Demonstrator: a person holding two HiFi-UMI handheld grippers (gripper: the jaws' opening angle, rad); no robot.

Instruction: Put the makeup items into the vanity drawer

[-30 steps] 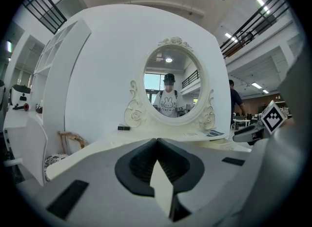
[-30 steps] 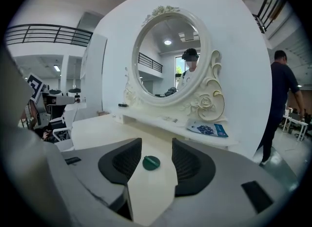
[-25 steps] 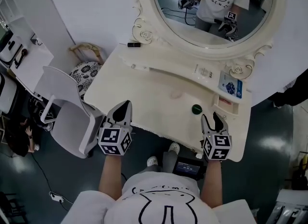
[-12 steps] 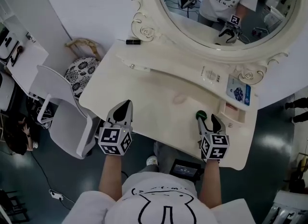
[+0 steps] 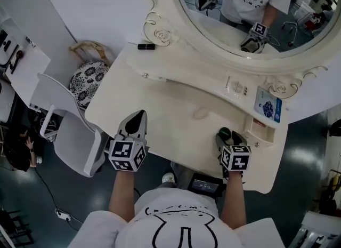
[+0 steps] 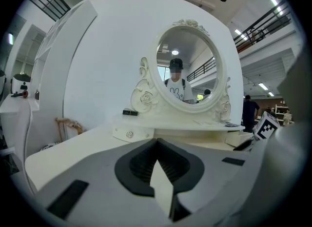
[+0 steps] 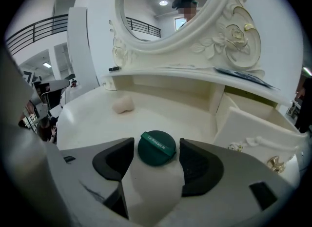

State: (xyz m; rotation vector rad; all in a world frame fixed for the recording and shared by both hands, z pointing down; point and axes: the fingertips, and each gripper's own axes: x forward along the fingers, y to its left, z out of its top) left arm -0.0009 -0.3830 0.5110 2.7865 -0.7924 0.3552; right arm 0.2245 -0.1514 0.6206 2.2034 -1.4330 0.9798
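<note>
A round dark green compact (image 7: 157, 148) lies on the cream vanity top (image 5: 160, 105), near its front right edge. My right gripper (image 7: 156, 146) stands over it with one jaw on each side; the jaws have just been opening and the pads do not press on the compact (image 5: 224, 133). The vanity drawer (image 7: 253, 123) stands open just right of this gripper (image 5: 227, 136). A beige sponge (image 5: 201, 114) lies further back on the top. My left gripper (image 5: 137, 115) hovers shut and empty over the front left edge, pointing at the mirror (image 6: 187, 72).
A black lipstick (image 5: 145, 46) lies on the raised shelf at the left, and a white item (image 5: 238, 87) and a blue packet (image 5: 268, 104) at the right. A white chair (image 5: 64, 119) and a patterned stool (image 5: 88, 80) stand left of the vanity.
My right gripper has come down and forward onto the green compact, which now sits between wider jaws. The left gripper has barely shifted in view.
</note>
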